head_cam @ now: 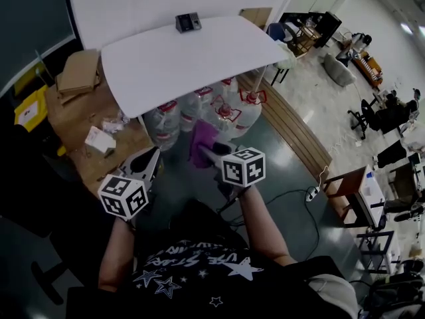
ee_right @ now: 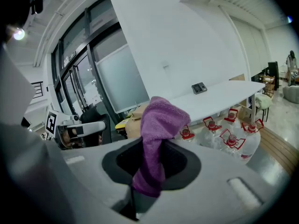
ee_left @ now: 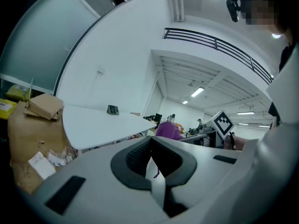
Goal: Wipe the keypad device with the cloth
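Keypad device [head_cam: 188, 22] on table [head_cam: 166, 68], bottles [head_cam: 222, 111] beneath

White table [head_cam: 186, 65], water jugs [head_cam: 229, 115], glossy floor [head_cam: 269, 148]

Keypad device [head_cam: 188, 22] too small for detail; cloth [ee_right: 159, 125] end inside right claw [ee_right: 152, 161].

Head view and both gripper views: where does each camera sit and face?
Head view: on the person's head, looking steeply down at the table; both forearms show.
Left gripper view: on the left hand-held gripper, facing the table; its shut jaws show.
Right gripper view: on the right hand-held gripper, facing the table; jaws shut on the cloth.
All three show the keypad device.
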Available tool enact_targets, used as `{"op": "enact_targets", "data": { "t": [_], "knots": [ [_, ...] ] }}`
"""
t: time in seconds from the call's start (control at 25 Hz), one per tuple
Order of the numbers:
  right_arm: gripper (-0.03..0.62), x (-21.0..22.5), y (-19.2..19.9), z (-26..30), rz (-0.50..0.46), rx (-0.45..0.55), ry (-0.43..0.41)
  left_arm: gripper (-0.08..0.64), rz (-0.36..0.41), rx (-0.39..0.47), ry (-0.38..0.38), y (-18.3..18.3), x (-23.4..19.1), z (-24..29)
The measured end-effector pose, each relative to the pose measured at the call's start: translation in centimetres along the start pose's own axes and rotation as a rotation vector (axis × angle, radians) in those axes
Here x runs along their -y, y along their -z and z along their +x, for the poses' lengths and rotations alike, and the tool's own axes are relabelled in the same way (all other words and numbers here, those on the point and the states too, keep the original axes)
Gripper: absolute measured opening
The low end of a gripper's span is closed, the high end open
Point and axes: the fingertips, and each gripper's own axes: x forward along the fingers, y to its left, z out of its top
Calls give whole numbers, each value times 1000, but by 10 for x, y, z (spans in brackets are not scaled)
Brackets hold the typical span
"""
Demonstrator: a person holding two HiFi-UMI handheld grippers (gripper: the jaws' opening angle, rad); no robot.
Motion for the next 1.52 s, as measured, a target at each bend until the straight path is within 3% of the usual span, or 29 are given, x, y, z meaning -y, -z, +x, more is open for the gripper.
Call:
{"op": "enact_targets", "data": {
  "t": [0.56, 1.0, 1.52],
  "knots": [
    [94, 50, 3, 13, 63, -2, 24, 9, -61, -41, -11, 10, -23, 39],
    [94, 145, -52, 47, 67, -3, 4, 9, -91, -45, -48, -14, -49, 135],
    [94, 258, -135, 95, 37, -31, -96, 9, -141, -17, -170, -56, -79, 251]
  ]
}}
